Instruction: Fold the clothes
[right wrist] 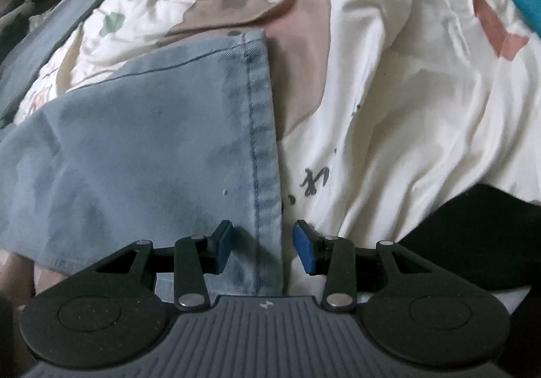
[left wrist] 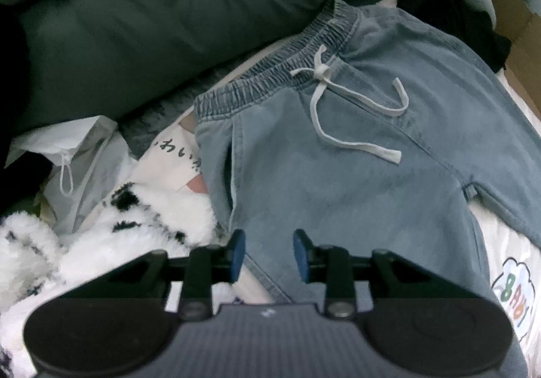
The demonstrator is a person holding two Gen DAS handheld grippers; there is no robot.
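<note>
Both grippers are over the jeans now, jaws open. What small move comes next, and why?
Probably shut the right gripper on the hem edge of the jeans. Its open jaws already straddle that stitched edge, which lies flat on the printed sheet. The left gripper hangs open above the leg near the fluffy white garment, holding nothing, so it would likely close next.

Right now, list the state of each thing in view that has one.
Denim pants: spread flat, unfolded, on the bed.
Drawstring: tied, ends loose.
Pant-leg hem: flat on the printed sheet, between open fingers.
Left hand-held gripper: open, over the pants.
Right hand-held gripper: open, straddling the hem.
</note>
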